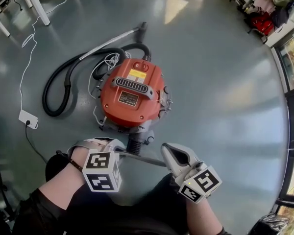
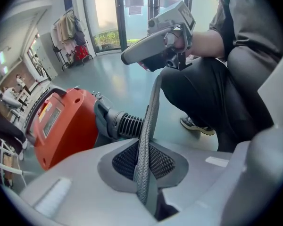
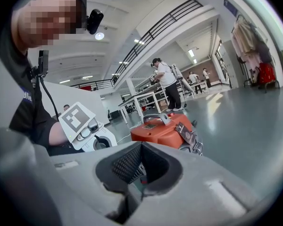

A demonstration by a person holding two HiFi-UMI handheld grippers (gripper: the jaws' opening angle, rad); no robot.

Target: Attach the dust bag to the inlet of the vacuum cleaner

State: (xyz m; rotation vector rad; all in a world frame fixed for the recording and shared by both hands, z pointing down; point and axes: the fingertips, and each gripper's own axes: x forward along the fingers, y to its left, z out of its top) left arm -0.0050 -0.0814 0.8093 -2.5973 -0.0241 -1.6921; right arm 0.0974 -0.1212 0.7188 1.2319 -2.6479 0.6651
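Observation:
A red vacuum cleaner (image 1: 132, 94) stands on the grey floor, its black ribbed inlet (image 1: 135, 143) facing me. The dust bag (image 1: 142, 159) shows only as a thin grey woven strip, edge on, stretched just in front of the inlet. My left gripper (image 1: 118, 152) is shut on its left end, and the strip (image 2: 148, 126) runs up from those jaws (image 2: 144, 173) past the inlet (image 2: 127, 125). My right gripper (image 1: 165, 161) is shut on the other end. In the right gripper view the jaws (image 3: 139, 173) are closed, with the vacuum (image 3: 155, 131) beyond.
The black hose (image 1: 59, 89) loops left of the vacuum, its metal wand (image 1: 112, 40) lying behind. A white power strip (image 1: 28, 117) and cable lie at the left. White table legs (image 1: 36, 4) stand at the far left. My knees are right under the grippers.

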